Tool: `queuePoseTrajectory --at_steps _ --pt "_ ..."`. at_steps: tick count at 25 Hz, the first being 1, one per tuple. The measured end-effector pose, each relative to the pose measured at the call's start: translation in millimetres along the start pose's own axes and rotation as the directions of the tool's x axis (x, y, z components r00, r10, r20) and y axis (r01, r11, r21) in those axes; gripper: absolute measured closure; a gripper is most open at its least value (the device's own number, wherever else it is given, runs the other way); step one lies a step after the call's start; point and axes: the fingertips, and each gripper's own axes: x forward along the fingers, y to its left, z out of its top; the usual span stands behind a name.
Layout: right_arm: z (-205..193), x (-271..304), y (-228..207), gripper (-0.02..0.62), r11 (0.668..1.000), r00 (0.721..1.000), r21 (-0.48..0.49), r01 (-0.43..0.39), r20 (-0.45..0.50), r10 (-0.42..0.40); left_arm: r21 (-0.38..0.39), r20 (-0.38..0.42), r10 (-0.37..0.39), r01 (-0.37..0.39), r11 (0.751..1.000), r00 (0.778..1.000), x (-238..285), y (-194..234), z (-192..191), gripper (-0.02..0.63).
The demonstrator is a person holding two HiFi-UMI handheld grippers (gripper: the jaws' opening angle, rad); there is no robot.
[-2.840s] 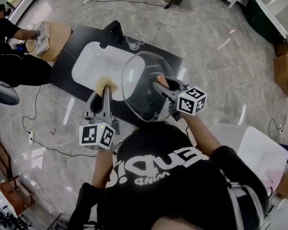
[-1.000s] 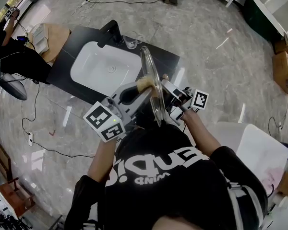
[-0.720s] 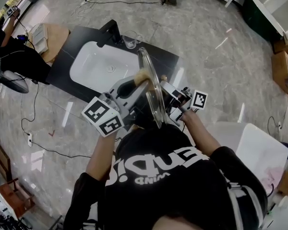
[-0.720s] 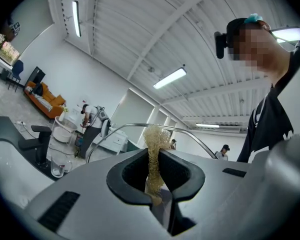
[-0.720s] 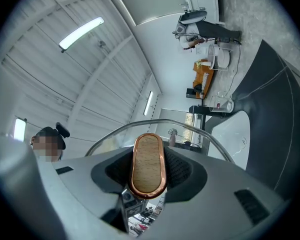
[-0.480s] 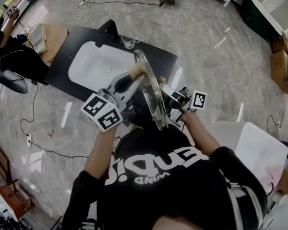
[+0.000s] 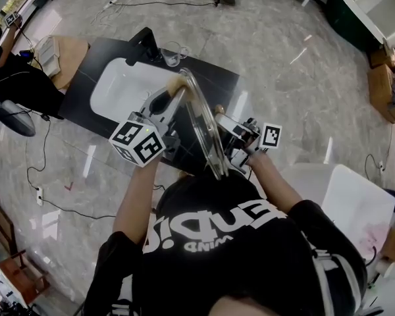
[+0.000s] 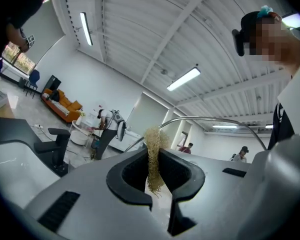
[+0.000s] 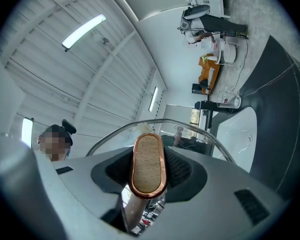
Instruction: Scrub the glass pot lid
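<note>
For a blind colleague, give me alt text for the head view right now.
Seen from above, a person holds a glass pot lid on edge above a black counter with a white sink. The right gripper clamps the lid's handle; the left gripper holds a straw-coloured scrubber at its far rim.

You stand on grey marble floor [image 7: 283, 51]; black counter [image 7: 214, 87] with white sink [image 7: 118, 87] ahead of you; orange sofa [image 8: 62, 104] by far wall; strip lights [image 8: 182, 79] overhead.
</note>
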Motion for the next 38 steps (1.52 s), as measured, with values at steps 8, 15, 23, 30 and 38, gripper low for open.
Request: queuePoseTrajectory --at_steps 8,15,23,30,38 --pt "1.4 2.3 4.0 0.426 1.0 1.0 0.002 -0.028 0.011 0.028 -0.02 -0.027 0.064 -0.065 0.998 0.998 8.7 32.4 -18.6 0.557" --pt "2.6 4.8 5.5 0.426 0.999 0.999 0.002 -0.039 0.012 0.039 -0.014 -0.091 0.129 -0.131 0.991 0.987 8.7 57.7 -48.5 0.557" --pt "10.5 8.5 1.5 0.426 0.999 0.998 0.015 -0.045 0.043 0.044 -0.025 -0.206 0.158 -0.167 0.986 0.966 4.0 71.9 -93.5 0.557" --pt "19.7 13.4 -1.3 0.426 0.998 0.996 0.02 -0.058 0.071 0.056 -0.013 -0.315 0.146 -0.158 0.987 0.938 -8.5 67.8 -134.1 0.557" --pt "26.7 17.4 -11.9 0.425 0.999 0.997 0.009 -0.037 0.072 0.036 -0.036 -0.361 0.097 -0.118 0.992 0.928 -14.5 53.7 -153.8 0.557"
